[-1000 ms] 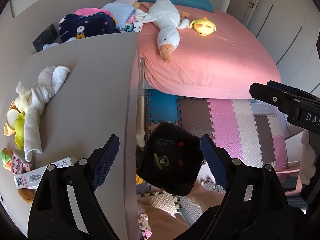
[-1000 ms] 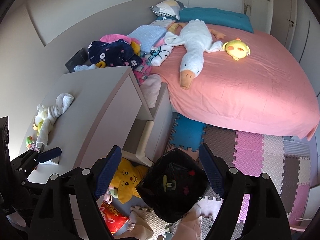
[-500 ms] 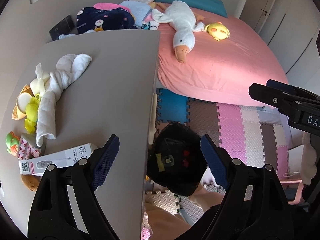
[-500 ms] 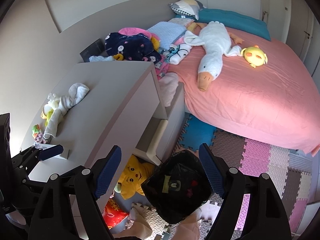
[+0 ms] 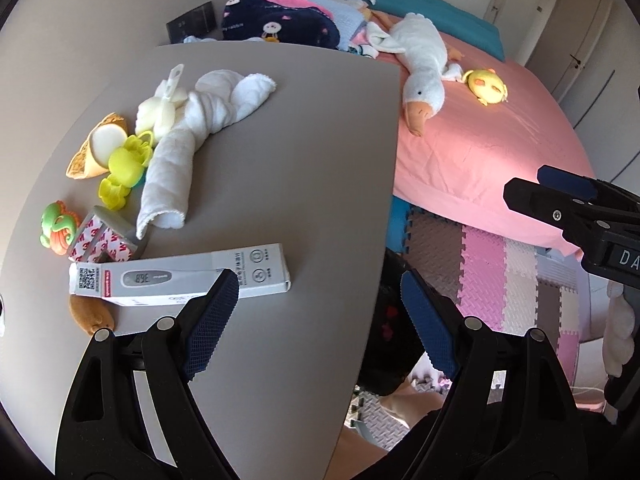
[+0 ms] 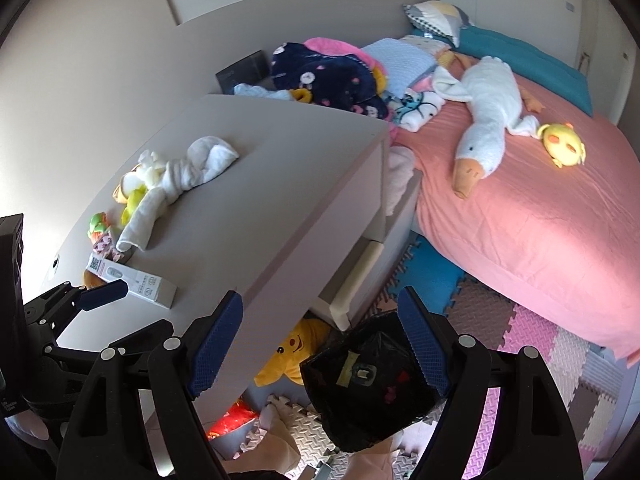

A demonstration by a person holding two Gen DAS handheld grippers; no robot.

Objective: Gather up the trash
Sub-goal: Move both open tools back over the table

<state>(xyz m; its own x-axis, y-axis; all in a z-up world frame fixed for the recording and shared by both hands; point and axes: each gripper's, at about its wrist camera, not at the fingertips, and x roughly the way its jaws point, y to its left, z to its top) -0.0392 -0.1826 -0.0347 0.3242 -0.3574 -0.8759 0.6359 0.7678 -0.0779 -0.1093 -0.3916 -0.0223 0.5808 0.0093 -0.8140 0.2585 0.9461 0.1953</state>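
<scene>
White thermometer box (image 5: 180, 276) flat, lengthwise left-right

- Table (image 5: 304, 168): smooth, matt grey top.
- Towel (image 5: 192, 128): white terry cloth, nubby.
- Box (image 5: 180, 276): white card, printed, slight sheen.
- Bag (image 6: 372, 384): black plastic film, glossy and creased.
- Left tongs (image 5: 316, 324) and right tongs (image 6: 320, 344): matt black plastic arms, blue pads with a fine ribbed grip (metal-looking rivets).
- Bed (image 6: 540, 216): pink woven sheet, matt, faintly wrinkled.
- Goose (image 6: 484, 120): white plush.
- Floor mats (image 5: 512, 272): foam, embossed texture.
</scene>
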